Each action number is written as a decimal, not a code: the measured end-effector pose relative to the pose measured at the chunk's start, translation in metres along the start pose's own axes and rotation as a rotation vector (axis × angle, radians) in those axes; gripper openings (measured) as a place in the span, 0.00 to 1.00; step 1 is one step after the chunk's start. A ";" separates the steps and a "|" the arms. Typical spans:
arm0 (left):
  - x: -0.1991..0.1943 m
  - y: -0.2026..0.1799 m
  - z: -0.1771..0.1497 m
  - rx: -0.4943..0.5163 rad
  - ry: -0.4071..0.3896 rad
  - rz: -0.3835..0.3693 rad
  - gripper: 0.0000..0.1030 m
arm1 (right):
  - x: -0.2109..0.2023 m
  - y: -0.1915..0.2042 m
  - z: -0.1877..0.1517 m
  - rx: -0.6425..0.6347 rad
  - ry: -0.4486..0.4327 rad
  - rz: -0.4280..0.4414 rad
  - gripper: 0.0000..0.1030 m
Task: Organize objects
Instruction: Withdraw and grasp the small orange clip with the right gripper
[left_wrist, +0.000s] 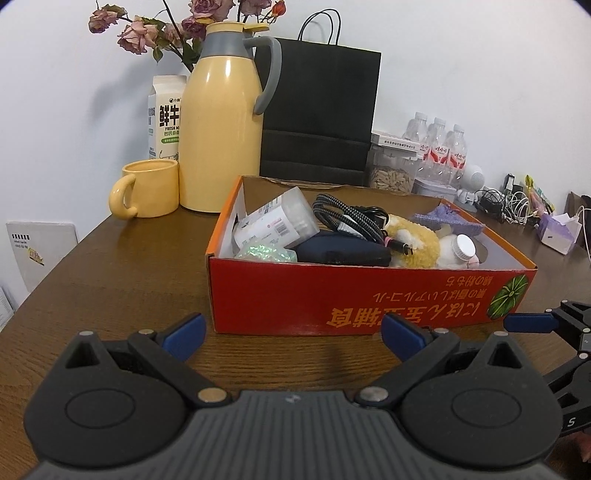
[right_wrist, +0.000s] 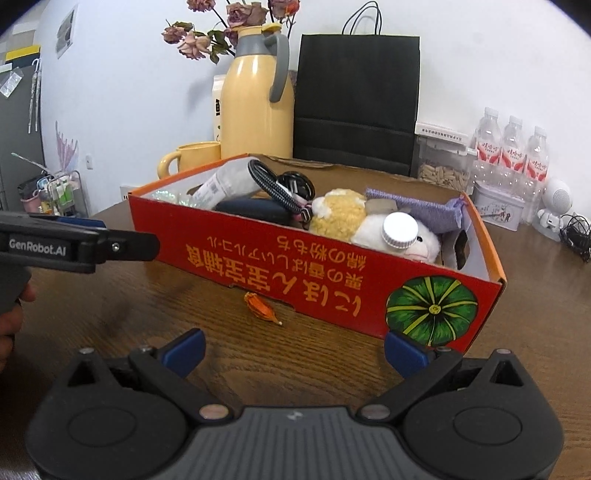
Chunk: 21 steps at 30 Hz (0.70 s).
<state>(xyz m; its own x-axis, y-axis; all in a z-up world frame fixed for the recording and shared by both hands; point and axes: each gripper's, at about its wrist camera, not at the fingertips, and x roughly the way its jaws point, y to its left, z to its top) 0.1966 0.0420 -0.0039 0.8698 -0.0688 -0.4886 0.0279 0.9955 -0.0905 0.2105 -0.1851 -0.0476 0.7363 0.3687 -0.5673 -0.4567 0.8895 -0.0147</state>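
A red cardboard box (left_wrist: 369, 295) sits open-topped on the brown table (left_wrist: 129, 280). Inside lie a clear tub of cotton swabs (left_wrist: 277, 221), a braided cable (left_wrist: 343, 216), a dark blue pouch (left_wrist: 343, 253), a yellow-and-white plush toy (left_wrist: 413, 240), a white-capped bottle (left_wrist: 463, 247) and a purple knitted pouch (left_wrist: 447, 219). My left gripper (left_wrist: 293, 338) is open just short of the box's front wall, with nothing between its fingers. My right gripper (right_wrist: 294, 352) is open too, near the box's (right_wrist: 332, 273) right front corner. A dried orange bud (right_wrist: 260, 308) lies on the table in front of it.
Behind the box stand a yellow thermos jug (left_wrist: 221, 129), a yellow mug (left_wrist: 147, 188), a milk carton (left_wrist: 164, 114), a black paper bag (left_wrist: 321, 110), a seed jar (left_wrist: 391, 173) and water bottles (left_wrist: 439, 147). Tangled cables (left_wrist: 506, 206) lie at the far right.
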 end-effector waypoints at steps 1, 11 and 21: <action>0.000 -0.001 0.000 0.001 0.001 0.001 1.00 | 0.001 0.000 0.000 0.002 0.004 0.000 1.00; 0.000 -0.001 -0.001 0.003 0.001 0.017 1.00 | 0.007 0.002 0.001 0.029 0.033 0.008 1.00; -0.003 0.001 -0.002 -0.006 -0.006 0.015 1.00 | 0.028 0.017 0.016 0.062 0.034 0.010 0.45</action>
<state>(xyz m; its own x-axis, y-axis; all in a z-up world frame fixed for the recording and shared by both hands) 0.1931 0.0430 -0.0042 0.8729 -0.0533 -0.4850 0.0120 0.9961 -0.0879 0.2315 -0.1552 -0.0501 0.7140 0.3688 -0.5951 -0.4311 0.9014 0.0415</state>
